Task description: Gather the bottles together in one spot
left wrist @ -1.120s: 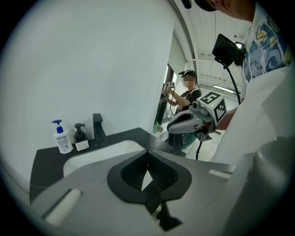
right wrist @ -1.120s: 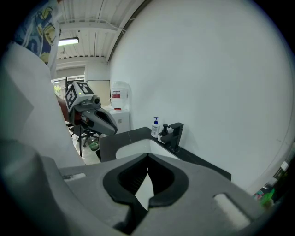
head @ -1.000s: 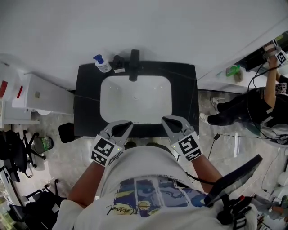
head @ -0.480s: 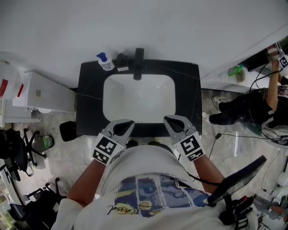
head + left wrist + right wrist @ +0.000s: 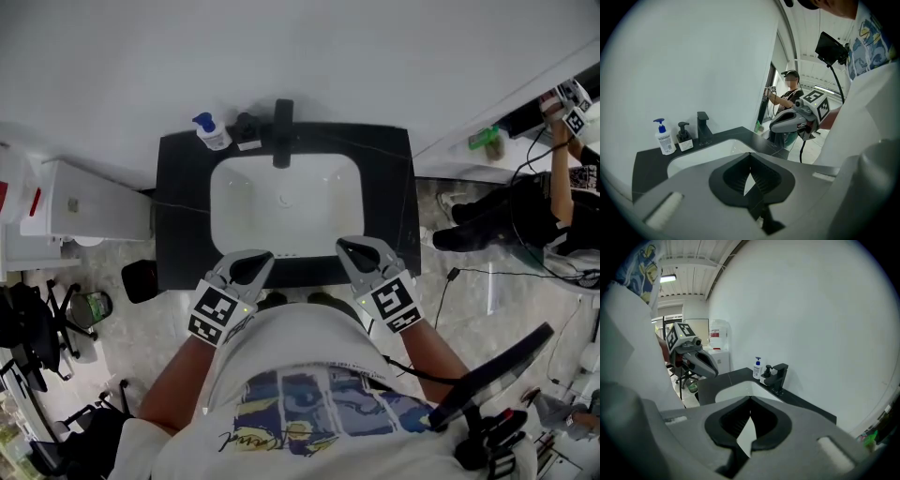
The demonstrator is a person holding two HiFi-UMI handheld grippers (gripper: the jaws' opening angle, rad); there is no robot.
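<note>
A white pump bottle with a blue top (image 5: 214,134) (image 5: 664,138) (image 5: 757,368) stands at the back left corner of the black counter (image 5: 183,216). A small dark dispenser bottle (image 5: 246,131) (image 5: 685,139) (image 5: 767,372) stands right beside it, next to the black faucet (image 5: 281,131). My left gripper (image 5: 259,256) (image 5: 750,157) hovers at the counter's front edge, shut and empty. My right gripper (image 5: 346,247) (image 5: 750,401) hovers beside it at the front right, also shut with nothing between its jaws. Both are far from the bottles.
A white sink basin (image 5: 281,202) fills the counter's middle. A white cabinet (image 5: 84,202) stands left of the counter. On a white ledge at the right lies a green object (image 5: 486,147), with a seated person (image 5: 553,187) beyond. Office chairs (image 5: 37,319) stand at the lower left.
The head view wobbles a little. Both grippers stay shut at the counter's front edge, and the bottles have not moved.
</note>
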